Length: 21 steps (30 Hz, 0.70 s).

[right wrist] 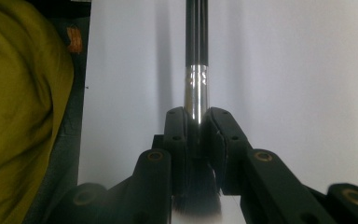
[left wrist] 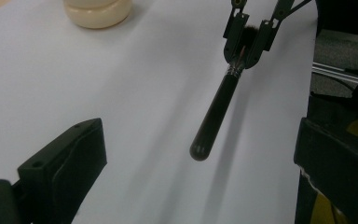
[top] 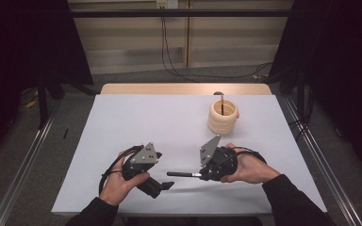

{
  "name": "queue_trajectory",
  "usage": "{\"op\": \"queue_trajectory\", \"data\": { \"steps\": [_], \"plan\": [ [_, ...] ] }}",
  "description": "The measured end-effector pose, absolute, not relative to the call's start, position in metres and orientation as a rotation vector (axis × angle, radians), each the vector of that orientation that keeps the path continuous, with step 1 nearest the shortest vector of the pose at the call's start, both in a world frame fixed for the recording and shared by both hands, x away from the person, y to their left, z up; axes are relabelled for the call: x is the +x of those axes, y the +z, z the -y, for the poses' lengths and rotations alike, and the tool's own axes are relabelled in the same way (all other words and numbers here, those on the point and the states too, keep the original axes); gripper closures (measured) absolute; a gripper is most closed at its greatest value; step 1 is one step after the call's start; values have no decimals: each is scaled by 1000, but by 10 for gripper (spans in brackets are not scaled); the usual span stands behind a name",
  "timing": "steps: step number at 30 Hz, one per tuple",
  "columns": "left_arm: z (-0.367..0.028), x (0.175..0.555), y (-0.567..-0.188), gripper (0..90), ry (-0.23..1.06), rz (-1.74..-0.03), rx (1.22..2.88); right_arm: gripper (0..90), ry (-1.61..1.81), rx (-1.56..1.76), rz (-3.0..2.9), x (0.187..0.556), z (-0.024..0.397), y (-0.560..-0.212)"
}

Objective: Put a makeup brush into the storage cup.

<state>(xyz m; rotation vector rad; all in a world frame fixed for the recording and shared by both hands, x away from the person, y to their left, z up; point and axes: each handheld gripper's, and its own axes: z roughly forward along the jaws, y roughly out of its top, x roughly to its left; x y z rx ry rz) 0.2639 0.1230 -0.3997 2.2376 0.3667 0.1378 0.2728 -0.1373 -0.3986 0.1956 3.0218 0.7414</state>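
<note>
On the white table (top: 136,122), both forearms enter from six o'clock. The right gripper (top: 202,174) points toward nine o'clock, its jaws clamped on the silver ferrule of a makeup brush (top: 184,174) held level above the table, handle aimed at the left gripper (top: 162,186). That one angles toward four o'clock with jaws spread wide and empty. The right gripper view reveals bristles (right wrist: 198,200) behind the pads. A cream holder (top: 223,117) stands at one o'clock.

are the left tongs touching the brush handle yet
Apart. The left gripper view shows the left tongs open, with bare table between them and the brush, which the right tongs hold.
</note>
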Motion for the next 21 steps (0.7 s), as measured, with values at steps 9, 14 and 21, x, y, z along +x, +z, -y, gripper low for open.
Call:
{"op": "queue_trajectory", "data": {
  "steps": [9, 14, 21],
  "plan": [
    [-114, 266, -402, 23, 136, -348, 2283, 780, 726, 162, -3027, 273, 134, -399],
    [-108, 266, -405, 27, 116, -321, 2313, 779, 725, 164, -3027, 273, 132, -398],
    [-102, 268, -408, 37, 125, -312, 2373, 780, 711, 156, -3037, 272, 129, -400]
  ]
}}
